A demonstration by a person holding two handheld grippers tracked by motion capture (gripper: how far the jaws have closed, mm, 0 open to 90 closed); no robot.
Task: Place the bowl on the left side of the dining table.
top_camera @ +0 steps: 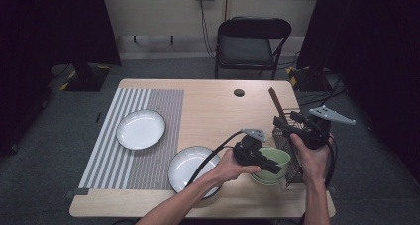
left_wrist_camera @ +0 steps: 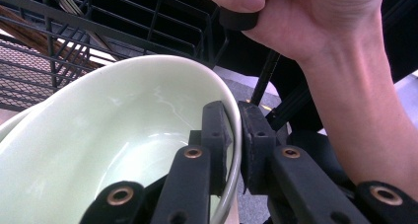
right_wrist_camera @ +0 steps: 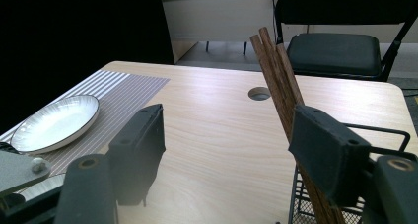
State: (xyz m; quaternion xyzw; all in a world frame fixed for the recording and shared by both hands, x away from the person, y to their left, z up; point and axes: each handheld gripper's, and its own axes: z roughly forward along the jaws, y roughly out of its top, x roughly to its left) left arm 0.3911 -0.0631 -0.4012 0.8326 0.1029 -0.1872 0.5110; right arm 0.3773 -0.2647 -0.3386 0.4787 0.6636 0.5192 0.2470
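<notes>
The pale green bowl (left_wrist_camera: 113, 140) sits stacked on another at the worktop's (top_camera: 213, 111) right front, just beside the black wire rack (top_camera: 292, 155). The left gripper (left_wrist_camera: 235, 135) is clamped on its rim, one jaw inside, one outside. The right gripper (right_wrist_camera: 226, 150), jaws apart and empty, hangs above the rack by the wooden chopsticks (right_wrist_camera: 278, 81).

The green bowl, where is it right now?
In the high view the green bowl sits near the table's front right, between the white plate and the black wire basket, its rim pinched by the left gripper.
</notes>
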